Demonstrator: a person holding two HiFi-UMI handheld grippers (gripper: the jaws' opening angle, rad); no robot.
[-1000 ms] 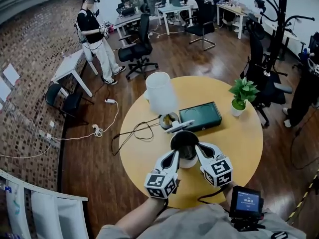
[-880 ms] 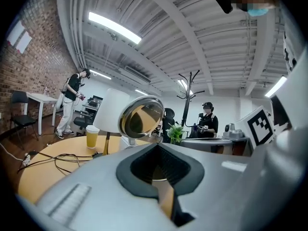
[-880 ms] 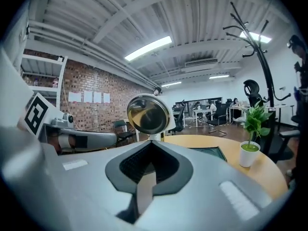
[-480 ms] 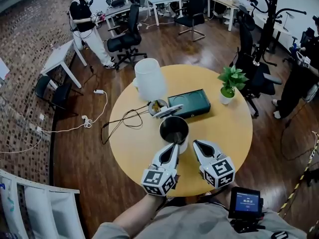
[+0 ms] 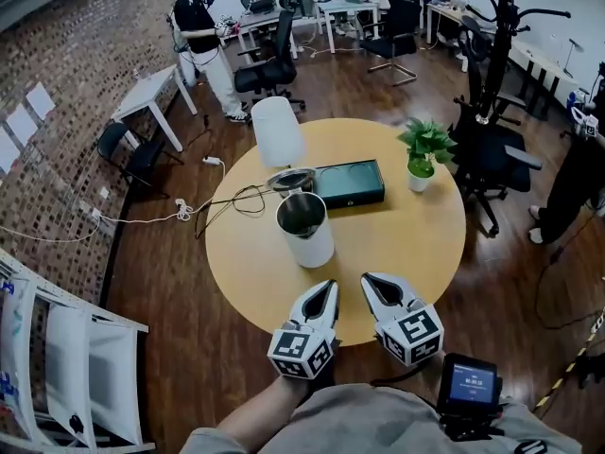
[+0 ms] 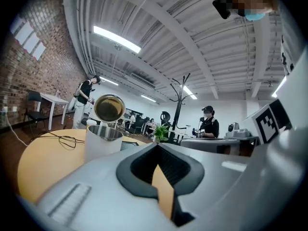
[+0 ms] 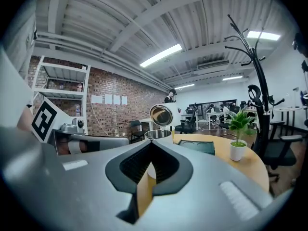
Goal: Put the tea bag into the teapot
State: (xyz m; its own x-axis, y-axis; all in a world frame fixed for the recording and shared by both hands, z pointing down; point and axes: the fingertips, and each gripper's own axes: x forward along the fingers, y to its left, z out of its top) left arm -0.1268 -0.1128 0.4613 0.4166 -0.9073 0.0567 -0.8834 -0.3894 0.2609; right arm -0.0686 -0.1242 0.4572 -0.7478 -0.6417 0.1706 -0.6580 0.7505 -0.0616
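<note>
The white teapot [image 5: 304, 228] stands mid-table on the round yellow table [image 5: 416, 244], its metal lid [image 5: 290, 180] flipped open behind it. Its inside is dark, and no tea bag shows anywhere. My left gripper [image 5: 329, 287] and right gripper [image 5: 369, 282] hover side by side at the table's near edge, well short of the pot. Both are shut with nothing between the jaws. The left gripper view has the teapot [image 6: 102, 141] ahead to the left of the left gripper [image 6: 156, 146]. The right gripper view has the teapot [image 7: 161, 134] straight ahead beyond the right gripper [image 7: 152, 143].
Behind the pot lie a dark green tray [image 5: 348, 183], a small potted plant [image 5: 423, 149], a white cylinder [image 5: 275, 130] and a black cable [image 5: 232, 200]. An office chair [image 5: 492, 149] stands right of the table, a white shelf [image 5: 57, 348] at left. A person [image 5: 203, 36] stands far back.
Both grippers have drawn back together from either side of the teapot to the table's near edge. The pot and its open lid have stayed in place.
</note>
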